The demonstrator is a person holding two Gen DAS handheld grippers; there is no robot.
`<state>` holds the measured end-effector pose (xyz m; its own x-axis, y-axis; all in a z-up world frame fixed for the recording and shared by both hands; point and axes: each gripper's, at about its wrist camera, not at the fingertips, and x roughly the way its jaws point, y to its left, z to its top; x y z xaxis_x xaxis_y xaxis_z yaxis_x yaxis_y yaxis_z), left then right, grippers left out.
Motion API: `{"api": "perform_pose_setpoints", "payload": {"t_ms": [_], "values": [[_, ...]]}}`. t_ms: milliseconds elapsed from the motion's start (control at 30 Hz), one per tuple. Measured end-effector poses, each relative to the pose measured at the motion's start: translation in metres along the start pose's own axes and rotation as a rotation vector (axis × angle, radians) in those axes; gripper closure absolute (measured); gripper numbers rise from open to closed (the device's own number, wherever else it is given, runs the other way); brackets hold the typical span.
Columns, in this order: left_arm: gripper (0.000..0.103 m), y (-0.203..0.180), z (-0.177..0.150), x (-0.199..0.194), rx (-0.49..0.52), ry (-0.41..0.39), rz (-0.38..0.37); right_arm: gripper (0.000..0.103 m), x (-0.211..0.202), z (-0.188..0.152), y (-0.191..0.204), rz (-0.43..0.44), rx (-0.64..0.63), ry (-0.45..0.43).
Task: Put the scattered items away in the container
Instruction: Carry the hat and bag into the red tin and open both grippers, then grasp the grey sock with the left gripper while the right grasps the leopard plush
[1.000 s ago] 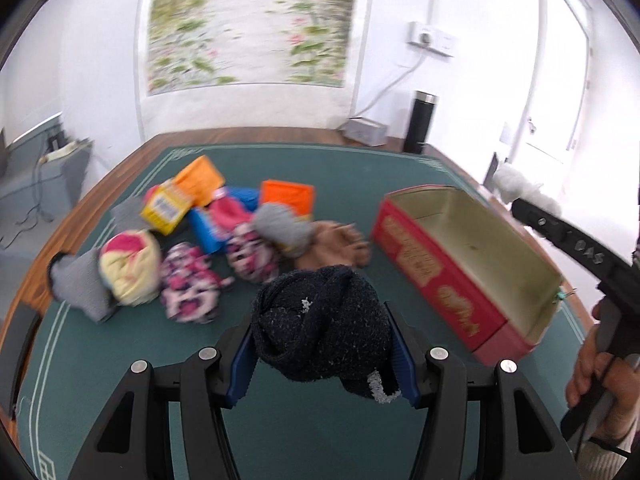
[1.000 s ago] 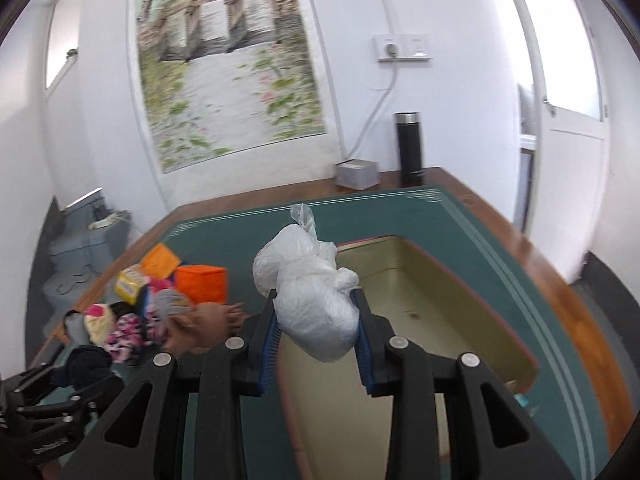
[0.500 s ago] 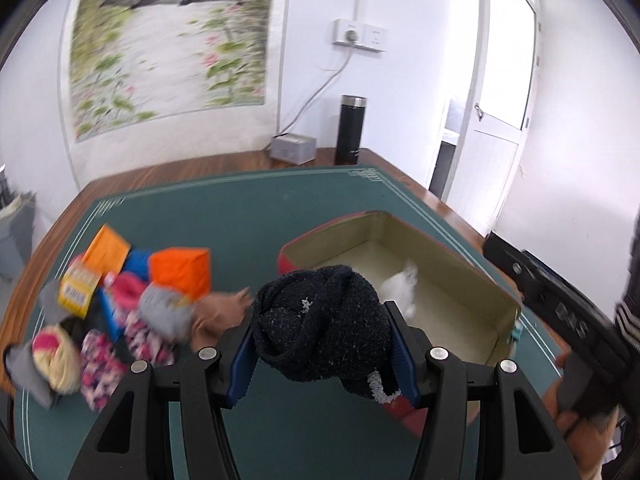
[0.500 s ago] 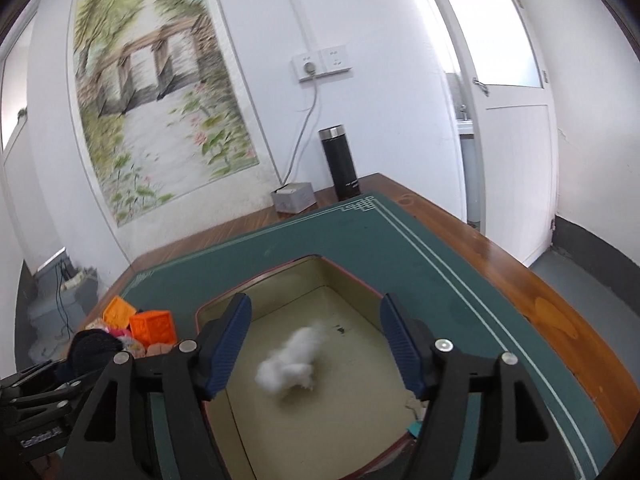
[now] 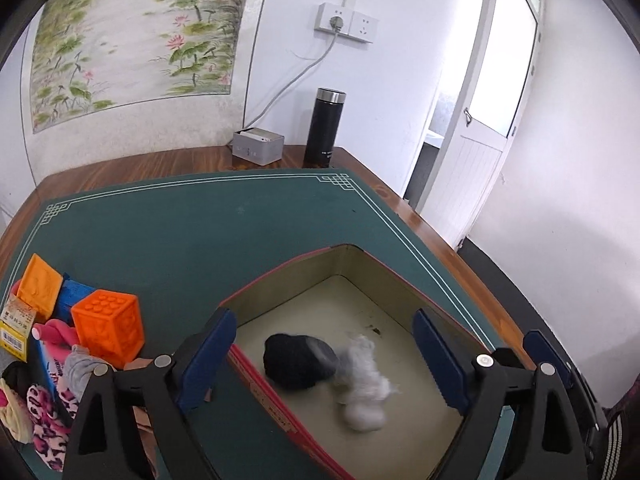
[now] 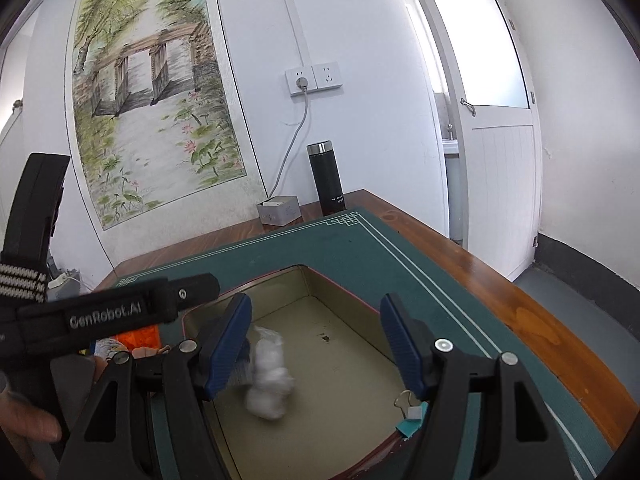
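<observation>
A red tin box (image 5: 280,412) with a beige inside (image 6: 352,364) sits on the green mat. A dark knitted bundle (image 5: 298,365) and a white crumpled bag (image 5: 364,384) lie inside it; the white crumpled bag (image 6: 269,380) looks blurred in the right wrist view. My left gripper (image 5: 324,360) hangs open above the box with nothing between its fingers. My right gripper (image 6: 316,344) is open too, over the box. The left gripper's black body (image 6: 100,316) crosses the right wrist view at left. Scattered items remain left of the box: an orange cube (image 5: 108,330), socks (image 5: 44,416) and small packets (image 5: 16,324).
A black flask (image 5: 326,128) and a grey box (image 5: 258,146) stand at the table's far wooden edge. A teal clip (image 6: 410,420) hangs on the box's near right corner. A hand (image 6: 24,420) holds the left gripper. The door (image 6: 500,184) is to the right.
Both grippers opened over the box. The white bag dropped in first, then the dark knitted bundle fell from my left gripper. The left gripper swung right, from the pile to the box.
</observation>
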<state>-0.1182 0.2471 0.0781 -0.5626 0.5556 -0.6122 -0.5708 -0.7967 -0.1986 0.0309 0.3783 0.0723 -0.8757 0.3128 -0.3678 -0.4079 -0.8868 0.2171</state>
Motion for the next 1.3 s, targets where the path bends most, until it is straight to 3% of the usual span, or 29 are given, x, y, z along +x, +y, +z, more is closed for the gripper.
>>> {"api": "perform_pose_setpoints", "payload": {"t_ms": [233,433,667,833,1000,1133,1300], "values": [[0.011,0.046,-0.009,-0.032,-0.061,-0.040,0.109,0.032,-0.001,-0.005,0.015,0.074,-0.049,-0.005],[0.011,0.086,-0.019,-0.059,-0.112,-0.074,0.205,0.029,-0.001,-0.018,0.048,0.189,-0.169,0.006],[0.011,0.162,-0.065,-0.104,-0.186,-0.063,0.374,0.025,-0.006,-0.030,0.100,0.331,-0.313,0.053],[0.011,0.222,-0.100,-0.142,-0.275,-0.072,0.517,0.025,-0.003,-0.029,0.139,0.439,-0.346,0.124],[0.011,0.274,-0.119,-0.154,-0.374,-0.059,0.572,0.024,0.009,-0.038,0.181,0.558,-0.326,0.234],[0.011,0.305,-0.127,-0.158,-0.438,-0.053,0.548,0.024,0.018,-0.057,0.220,0.624,-0.355,0.309],[0.011,0.322,-0.130,-0.152,-0.415,-0.013,0.495,0.025,0.035,-0.088,0.266,0.665,-0.413,0.415]]}}
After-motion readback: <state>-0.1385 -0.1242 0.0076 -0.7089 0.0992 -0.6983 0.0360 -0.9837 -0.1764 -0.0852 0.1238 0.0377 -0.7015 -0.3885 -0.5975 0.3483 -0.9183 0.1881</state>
